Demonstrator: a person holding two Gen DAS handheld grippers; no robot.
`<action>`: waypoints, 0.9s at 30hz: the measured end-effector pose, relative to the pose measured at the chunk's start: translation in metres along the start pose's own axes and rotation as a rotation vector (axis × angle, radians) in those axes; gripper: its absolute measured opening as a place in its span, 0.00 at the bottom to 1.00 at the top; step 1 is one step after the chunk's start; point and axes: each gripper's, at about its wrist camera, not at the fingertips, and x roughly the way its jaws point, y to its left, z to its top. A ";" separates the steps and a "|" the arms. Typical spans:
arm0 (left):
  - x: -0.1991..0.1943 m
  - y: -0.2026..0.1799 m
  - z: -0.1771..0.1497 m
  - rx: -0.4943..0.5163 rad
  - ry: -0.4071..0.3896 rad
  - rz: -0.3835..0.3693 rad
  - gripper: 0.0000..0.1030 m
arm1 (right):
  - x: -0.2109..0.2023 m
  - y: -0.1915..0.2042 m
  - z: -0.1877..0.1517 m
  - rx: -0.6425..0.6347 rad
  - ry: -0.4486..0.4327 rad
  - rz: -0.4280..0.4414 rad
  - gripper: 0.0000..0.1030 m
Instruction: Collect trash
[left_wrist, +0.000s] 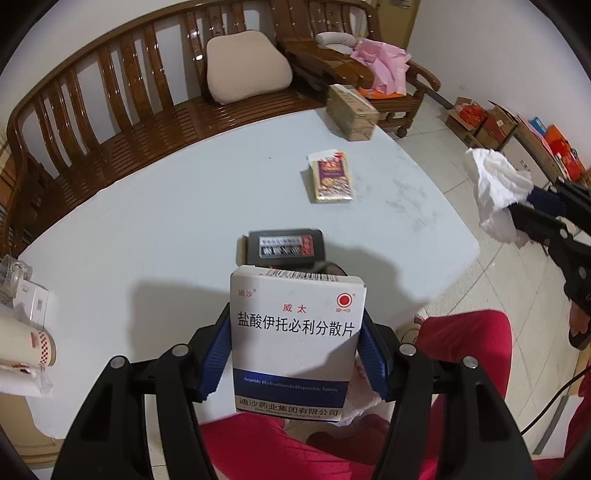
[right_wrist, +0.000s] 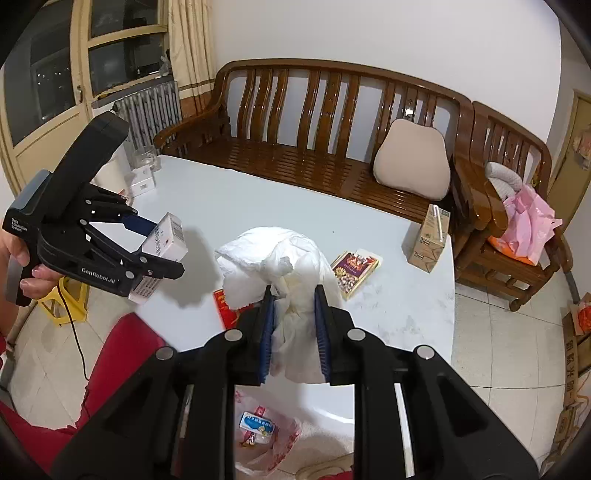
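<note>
My left gripper (left_wrist: 295, 354) is shut on a white and blue medicine box (left_wrist: 295, 343) and holds it above the near edge of the pale table (left_wrist: 147, 221). It also shows in the right wrist view (right_wrist: 155, 251) with the box (right_wrist: 166, 240). My right gripper (right_wrist: 293, 328) is shut on a crumpled white tissue (right_wrist: 280, 258), held above the table's edge; it shows at the right of the left wrist view (left_wrist: 532, 206) with the tissue (left_wrist: 495, 181). A plastic trash bag (right_wrist: 266, 435) with a small carton inside hangs below the table.
On the table lie a dark box (left_wrist: 286, 247), a yellow snack packet (left_wrist: 332, 177), a brown drink carton (left_wrist: 351, 110) and a red packet (right_wrist: 225, 306). Paper cups (left_wrist: 26, 347) and jars stand at the left. A wooden bench (right_wrist: 332, 155) runs behind.
</note>
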 end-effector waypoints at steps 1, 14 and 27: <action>-0.003 -0.004 -0.005 0.006 -0.003 -0.001 0.58 | -0.005 0.005 -0.004 -0.002 0.000 -0.002 0.20; 0.001 -0.055 -0.075 0.051 0.020 -0.045 0.58 | -0.035 0.047 -0.070 0.005 0.047 -0.002 0.20; 0.018 -0.082 -0.117 0.079 0.019 -0.039 0.58 | -0.029 0.077 -0.128 -0.001 0.123 0.001 0.20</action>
